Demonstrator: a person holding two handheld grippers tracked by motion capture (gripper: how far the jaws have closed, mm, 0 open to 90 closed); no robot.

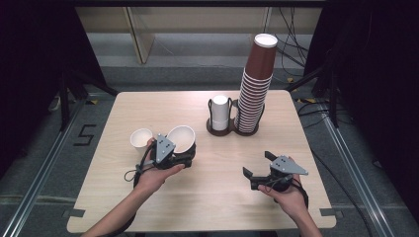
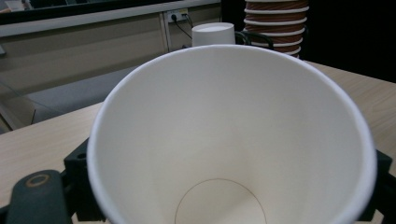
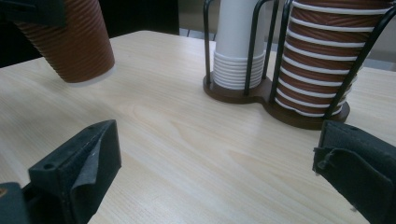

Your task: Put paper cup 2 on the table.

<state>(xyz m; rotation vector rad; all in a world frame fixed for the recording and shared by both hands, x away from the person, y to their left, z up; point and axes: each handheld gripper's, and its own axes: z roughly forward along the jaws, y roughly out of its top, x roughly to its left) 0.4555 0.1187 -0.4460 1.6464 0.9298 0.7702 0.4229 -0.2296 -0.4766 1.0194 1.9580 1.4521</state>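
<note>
Cup [image 1: 182,138] sits clamped in the left gripper [image 1: 187,157], tipped on its side just off the table [image 1: 148,207], at the near left, beside another cup [image 1: 141,138]. Ribbed paper, so light and easy to crush; I'd keep the hold gentle, low on the wall. Right gripper [image 1: 258,165] is wide open and empty. Rack [image 1: 232,129] stands far back, with loads of bare wood between.

The high view looks forward and down over the whole table [image 1: 207,197], with the cup holder [image 1: 232,129] at its far side. The left gripper view sits close behind a tilted paper cup [image 2: 233,140], facing the holder [image 2: 254,37] beyond. The right gripper view looks low across the tabletop [image 3: 187,149] at the same holder [image 3: 261,95], fairly near.
</note>
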